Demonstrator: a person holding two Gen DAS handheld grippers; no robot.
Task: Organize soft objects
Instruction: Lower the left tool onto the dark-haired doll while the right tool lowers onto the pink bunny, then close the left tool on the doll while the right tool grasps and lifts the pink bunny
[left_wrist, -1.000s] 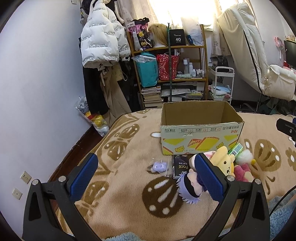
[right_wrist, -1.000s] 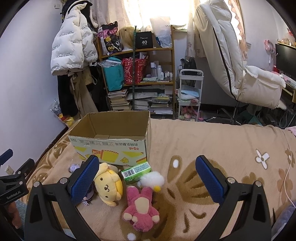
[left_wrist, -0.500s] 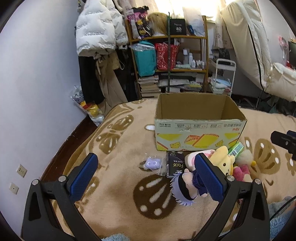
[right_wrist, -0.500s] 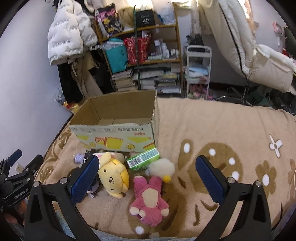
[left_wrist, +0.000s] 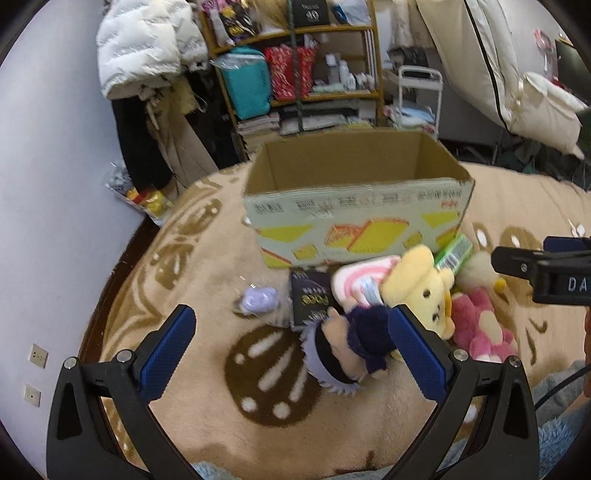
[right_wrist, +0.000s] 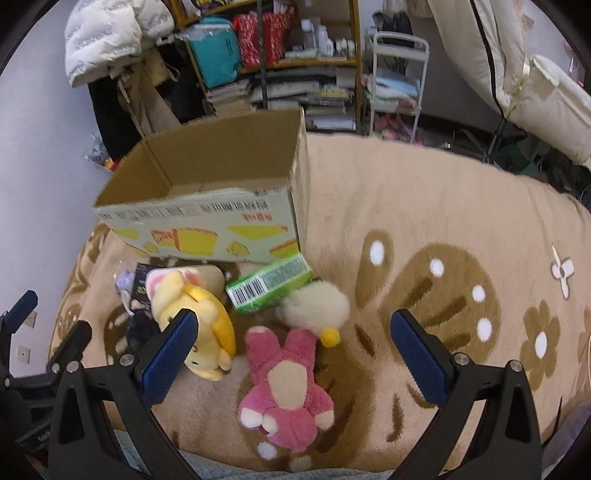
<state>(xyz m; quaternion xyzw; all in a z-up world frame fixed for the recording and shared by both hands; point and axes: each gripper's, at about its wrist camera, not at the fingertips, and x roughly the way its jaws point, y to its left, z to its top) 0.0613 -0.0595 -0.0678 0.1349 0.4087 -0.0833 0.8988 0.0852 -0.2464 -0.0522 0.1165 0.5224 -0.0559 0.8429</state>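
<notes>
An open cardboard box (left_wrist: 354, 218) stands on the tan blanket; it also shows in the right wrist view (right_wrist: 207, 218). In front of it lie soft toys: a dark-haired doll (left_wrist: 351, 343), a yellow plush (left_wrist: 421, 291) (right_wrist: 199, 314), a pink plush (left_wrist: 480, 325) (right_wrist: 284, 384), a white fluffy ball (right_wrist: 317, 306) and a pink-and-white pad (left_wrist: 362, 280). My left gripper (left_wrist: 291, 354) is open, low over the doll. My right gripper (right_wrist: 291, 358) is open, above the pink plush.
A green carton (right_wrist: 269, 284), a black packet (left_wrist: 310, 299) and a small purple object (left_wrist: 258, 299) lie among the toys. A shelf (left_wrist: 295, 74), hanging coats (left_wrist: 147, 55), a white cart (right_wrist: 399, 74) and a chair (right_wrist: 535, 81) stand behind the bed.
Both grippers have moved forward and down toward the toys. The box and toys now look larger and closer. Both stay open.
</notes>
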